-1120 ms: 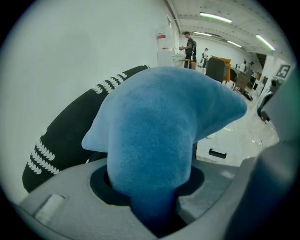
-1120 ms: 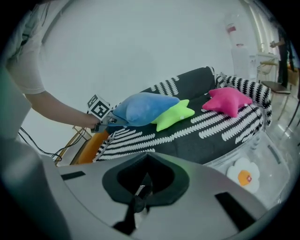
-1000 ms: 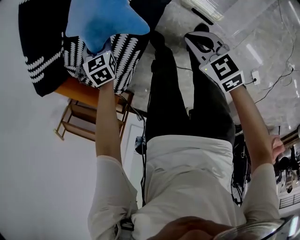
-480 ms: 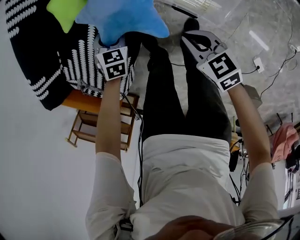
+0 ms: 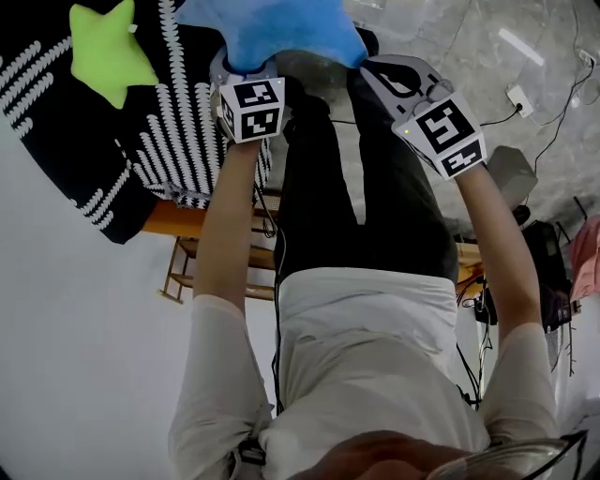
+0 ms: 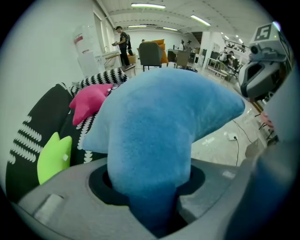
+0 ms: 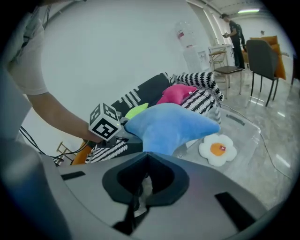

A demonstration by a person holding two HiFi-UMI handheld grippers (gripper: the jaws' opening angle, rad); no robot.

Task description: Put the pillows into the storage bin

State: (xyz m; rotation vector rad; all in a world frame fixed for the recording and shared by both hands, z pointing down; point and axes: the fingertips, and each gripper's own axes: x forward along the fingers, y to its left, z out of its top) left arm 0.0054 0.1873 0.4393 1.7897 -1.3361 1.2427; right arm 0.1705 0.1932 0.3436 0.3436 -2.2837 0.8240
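An open-plan office or lab floor, not a home.

Long strip lights (image 6: pixel 147 5) ran across a high ceiling above a wide hall with a polished, stone-look floor (image 5: pixel 469 56). A grey office chair (image 6: pixel 150 54) stood in front of an orange one (image 6: pixel 161 47), with desks (image 6: pixel 220 63) further back and a person (image 6: pixel 123 40) standing at a table. A water dispenser (image 7: pixel 187 40) stood against the plain white wall (image 7: pixel 117 47). A socket block (image 5: pixel 517 97) and loose cables (image 5: pixel 478 117) lay on the floor.
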